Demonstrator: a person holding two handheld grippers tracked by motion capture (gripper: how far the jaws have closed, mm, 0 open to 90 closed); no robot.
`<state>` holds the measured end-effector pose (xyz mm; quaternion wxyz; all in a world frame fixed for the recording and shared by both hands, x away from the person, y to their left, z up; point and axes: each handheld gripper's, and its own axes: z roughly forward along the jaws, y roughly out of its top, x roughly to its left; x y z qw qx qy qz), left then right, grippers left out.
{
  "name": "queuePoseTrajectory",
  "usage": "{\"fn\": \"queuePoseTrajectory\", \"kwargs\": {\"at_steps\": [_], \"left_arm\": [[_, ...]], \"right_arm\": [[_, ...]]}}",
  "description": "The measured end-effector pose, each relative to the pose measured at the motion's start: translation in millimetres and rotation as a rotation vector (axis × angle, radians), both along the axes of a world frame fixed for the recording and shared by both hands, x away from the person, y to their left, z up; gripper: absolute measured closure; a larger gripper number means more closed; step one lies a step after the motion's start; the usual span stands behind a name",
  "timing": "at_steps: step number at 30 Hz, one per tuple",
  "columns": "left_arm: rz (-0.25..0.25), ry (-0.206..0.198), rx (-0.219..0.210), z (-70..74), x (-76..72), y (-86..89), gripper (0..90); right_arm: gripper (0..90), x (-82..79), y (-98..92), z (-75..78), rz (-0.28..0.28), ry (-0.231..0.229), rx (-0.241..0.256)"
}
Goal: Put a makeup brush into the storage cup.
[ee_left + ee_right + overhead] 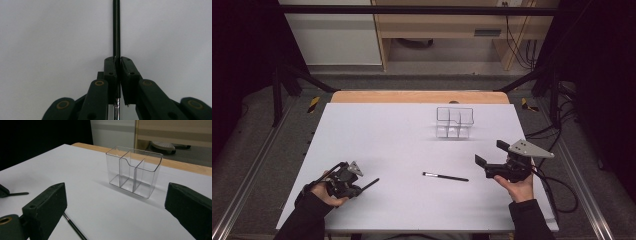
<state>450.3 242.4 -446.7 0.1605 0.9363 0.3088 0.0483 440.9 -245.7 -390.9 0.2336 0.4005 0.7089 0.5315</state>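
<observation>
A thin black stick [116,30] is held tight between the two jaws of the left gripper [117,67]. In the left gripper view the stick runs straight up the middle of the frame, and a shiny silver part of it can be seen at the bottom edge. In the high view the left gripper [357,186] is seen at the lower left of the frame, with the stick poking out to the right, low over the white table top [377,135].

A second thin black stick with a silver band [445,176] is seen lying flat on the table, just below the middle of the high view. It is touched by nothing.

The right gripper [492,156] is held at the lower right of the high view. Its jaws are spread wide apart and nothing is held in them.

A clear plastic box with three parts inside [133,170] is seen standing upright between the jaws in the right gripper view, well apart from them. In the high view it is placed above the middle.
</observation>
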Motion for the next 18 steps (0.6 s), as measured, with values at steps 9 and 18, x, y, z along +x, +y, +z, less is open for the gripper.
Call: {"fn": "queuePoseTrajectory", "kwargs": {"at_steps": [9,18], "left_arm": [[-0.012,-0.018,-0.001,0.5,-1.2,0.1,83.7],[-0.014,-0.074,-0.071,15.2,-5.4,4.1,83.8]], "right_arm": [[4.4,0.0,0.2,0.1,0.002,0.001,-0.002],[4.5,0.0,0.2,0.4,0.001,0.0,-0.001]]}}
